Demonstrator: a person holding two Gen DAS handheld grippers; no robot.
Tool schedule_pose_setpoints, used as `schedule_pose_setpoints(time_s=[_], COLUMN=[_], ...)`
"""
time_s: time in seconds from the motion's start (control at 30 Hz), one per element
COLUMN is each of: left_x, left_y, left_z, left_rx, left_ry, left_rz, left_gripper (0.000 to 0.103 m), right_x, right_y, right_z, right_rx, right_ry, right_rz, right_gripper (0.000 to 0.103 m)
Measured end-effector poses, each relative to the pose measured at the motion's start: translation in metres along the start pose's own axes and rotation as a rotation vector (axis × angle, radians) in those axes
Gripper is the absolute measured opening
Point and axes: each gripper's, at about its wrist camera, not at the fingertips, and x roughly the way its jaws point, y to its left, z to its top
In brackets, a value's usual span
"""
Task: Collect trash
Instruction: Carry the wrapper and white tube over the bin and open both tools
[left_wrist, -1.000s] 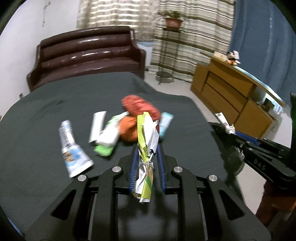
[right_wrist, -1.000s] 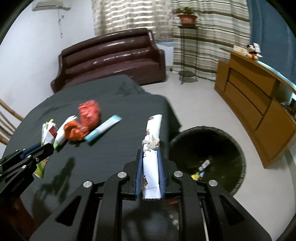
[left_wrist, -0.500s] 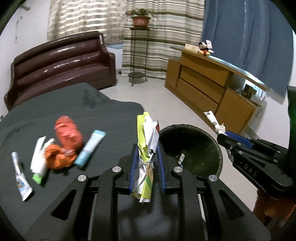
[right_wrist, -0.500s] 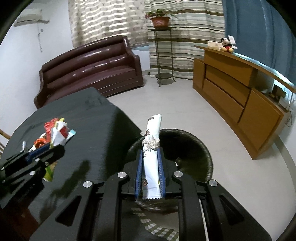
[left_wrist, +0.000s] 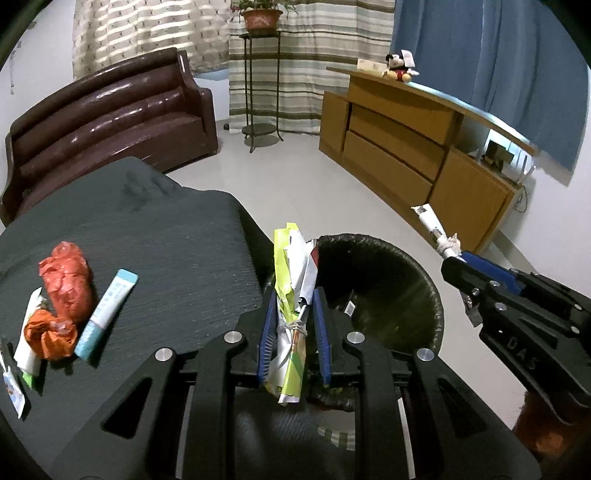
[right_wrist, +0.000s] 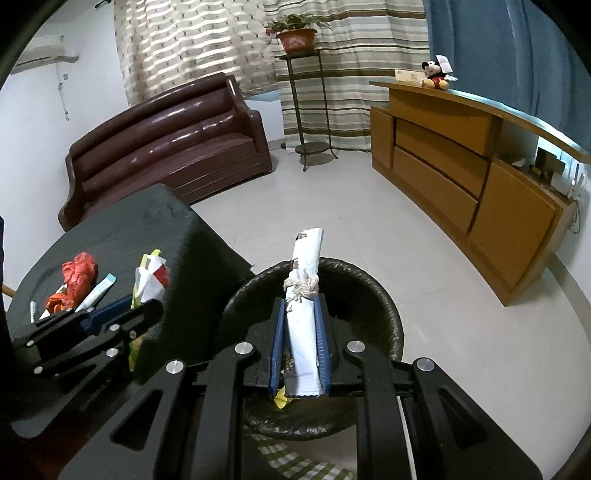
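My left gripper (left_wrist: 293, 295) is shut on a tied bundle of green and white wrappers (left_wrist: 293, 273) at the near left rim of the black trash bin (left_wrist: 417, 266). A white rolled paper tied with string (right_wrist: 304, 280) sits clamped in my right gripper (right_wrist: 301, 306), over the bin's (right_wrist: 384, 295) opening. Each gripper shows in the other's view: the right gripper (left_wrist: 460, 260) at the right, the left gripper (right_wrist: 144, 304) at the left. On the dark table (left_wrist: 166, 229) lie a red crumpled bag (left_wrist: 66, 280), an orange wrapper (left_wrist: 48, 332) and a light blue tube (left_wrist: 107, 314).
A brown leather sofa (left_wrist: 107, 118) stands behind the table. A wooden sideboard (left_wrist: 417, 147) runs along the right wall, and a metal plant stand (left_wrist: 260, 92) is at the curtains. White tiled floor (right_wrist: 406, 236) lies open beyond the bin. More small wrappers (left_wrist: 26, 354) lie at the table's left edge.
Both grippers have swung right from over the table to the trash bin, each still clamped on its bundle. The bin now sits directly under the fingertips.
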Motion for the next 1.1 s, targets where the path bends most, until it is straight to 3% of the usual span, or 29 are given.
schedule_pose_setpoints(time_s=[0.53,0.63,0.7,1.1], left_x=[0.025,0.025,0.024,0.02], left_y=[-0.014,-0.011,-0.009,-0.007], left_z=[0.01,0.012,0.012,0.013], left_rx=[0.031,0.02,0.013,0.001], left_ry=[0.046,0.048,0.042,0.033], left_rz=[0.025,0.027,0.03,0.036], left_gripper=[0.021,0.029,0.041,0.045], right_x=[0.019,0.022,0.023,0.019], right_y=[-0.015,-0.017,-0.02,-0.023], right_z=[0.001,0.0,-0.001,-0.002], right_rx=[0.031,0.042,0.054,0.072], right_ry=[0.011,0.018,0.024,0.012], right_rz=[-0.004,0.0,0.002,-0.016], right_gripper=[0.017,0.018,0.021,0.033])
